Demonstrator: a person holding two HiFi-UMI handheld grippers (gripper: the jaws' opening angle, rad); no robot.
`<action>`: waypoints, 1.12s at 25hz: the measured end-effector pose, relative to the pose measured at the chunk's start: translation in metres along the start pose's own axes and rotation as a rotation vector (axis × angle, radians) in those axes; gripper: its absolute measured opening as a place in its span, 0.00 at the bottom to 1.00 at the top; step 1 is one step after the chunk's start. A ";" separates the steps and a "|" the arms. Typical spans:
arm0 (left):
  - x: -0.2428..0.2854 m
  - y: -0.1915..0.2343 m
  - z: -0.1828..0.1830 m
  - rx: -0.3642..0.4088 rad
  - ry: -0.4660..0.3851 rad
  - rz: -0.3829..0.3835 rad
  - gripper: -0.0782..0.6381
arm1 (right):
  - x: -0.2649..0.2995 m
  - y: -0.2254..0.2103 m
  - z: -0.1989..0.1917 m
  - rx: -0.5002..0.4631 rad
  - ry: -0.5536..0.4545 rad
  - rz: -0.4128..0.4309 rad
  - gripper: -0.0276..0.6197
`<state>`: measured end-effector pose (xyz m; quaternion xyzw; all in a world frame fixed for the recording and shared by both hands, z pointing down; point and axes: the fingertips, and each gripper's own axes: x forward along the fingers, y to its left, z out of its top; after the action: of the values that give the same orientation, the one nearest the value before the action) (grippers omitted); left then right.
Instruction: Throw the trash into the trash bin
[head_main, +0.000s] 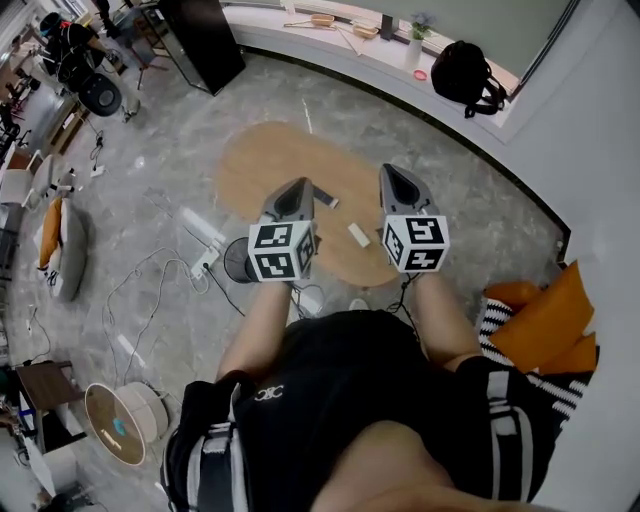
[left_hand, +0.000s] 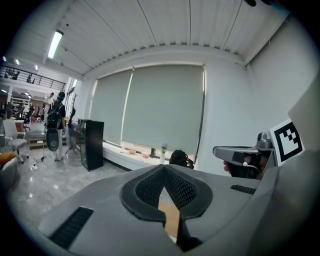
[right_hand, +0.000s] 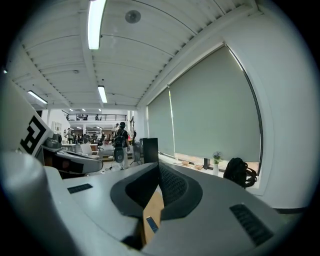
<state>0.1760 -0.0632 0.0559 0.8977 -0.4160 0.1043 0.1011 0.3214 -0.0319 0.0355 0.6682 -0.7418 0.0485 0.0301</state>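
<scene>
We stand over an oval wooden desk (head_main: 265, 160) on the grey stone floor (head_main: 180, 130), holding both tongs out level above it. The left tongs (head_main: 298, 186) are closed with nothing between the jaws; only the desk's wood shows through the slit beneath the meeting tips. The right tongs (head_main: 393, 172) are closed and empty as well. The trash lies on the desk. One small white scrap (head_main: 358, 235) sits between the two tongs, and a second white piece (head_main: 326, 200) lies just beside the left tongs' tip. A dark round basket (head_main: 236, 258) stands on the floor at the desk's near left edge, partly hidden under the left marker cube (head_main: 281, 250). A black backpack (head_main: 465, 73) rests on the window ledge (head_main: 340, 50) beyond.
</scene>
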 end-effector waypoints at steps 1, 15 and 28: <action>0.001 0.002 -0.004 -0.002 0.014 -0.003 0.13 | 0.002 0.001 -0.003 0.005 0.002 0.002 0.06; 0.028 0.003 -0.092 -0.096 0.174 0.006 0.13 | 0.030 0.002 -0.128 -0.034 0.229 0.117 0.19; 0.095 0.040 -0.293 -0.244 0.380 0.111 0.13 | 0.084 -0.003 -0.356 -0.084 0.548 0.259 0.20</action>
<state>0.1749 -0.0788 0.3664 0.8188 -0.4477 0.2259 0.2795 0.3081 -0.0754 0.3986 0.5282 -0.7864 0.1996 0.2503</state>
